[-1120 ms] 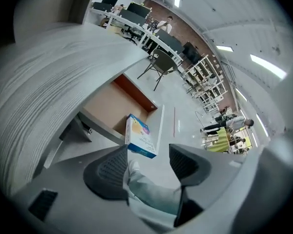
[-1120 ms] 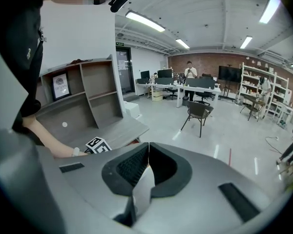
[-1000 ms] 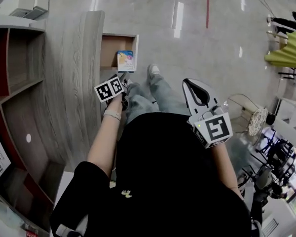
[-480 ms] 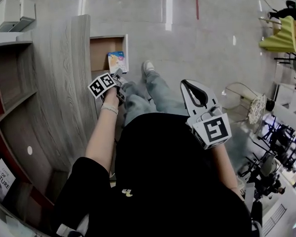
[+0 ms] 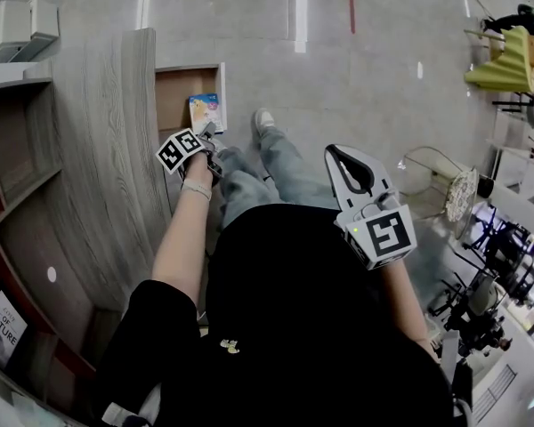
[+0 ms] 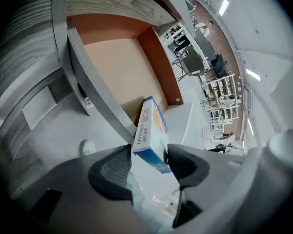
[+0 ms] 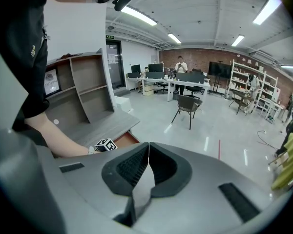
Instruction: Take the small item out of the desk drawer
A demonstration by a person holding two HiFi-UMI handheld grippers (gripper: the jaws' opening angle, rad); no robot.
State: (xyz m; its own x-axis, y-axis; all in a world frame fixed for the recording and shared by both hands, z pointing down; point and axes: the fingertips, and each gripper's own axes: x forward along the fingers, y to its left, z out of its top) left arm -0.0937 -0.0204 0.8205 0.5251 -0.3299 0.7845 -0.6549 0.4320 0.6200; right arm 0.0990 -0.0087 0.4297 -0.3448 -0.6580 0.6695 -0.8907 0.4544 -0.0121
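Note:
The small item is a blue and white box (image 6: 149, 130) with a colourful face, in the open desk drawer (image 5: 173, 87) at its near right corner. In the left gripper view it stands on edge between the pads, above the drawer's tan floor (image 6: 117, 72). My left gripper (image 6: 150, 155) is closing on it, and both pads touch the sides of its near end. From the head view the left gripper (image 5: 205, 133) reaches over the drawer's front edge to the box (image 5: 205, 109). My right gripper (image 7: 148, 152) is shut and empty, held up at my right side (image 5: 351, 169).
The drawer sticks out of a grey wood-grain desk (image 5: 107, 149) with open shelves (image 5: 18, 140) at the left. My legs and a white shoe (image 5: 262, 121) stand right beside the drawer. A chair (image 7: 187, 106) and office tables stand far off across the polished floor.
My left gripper has reached a little further forward to the box in the drawer. The right gripper has stayed where it was, shut.

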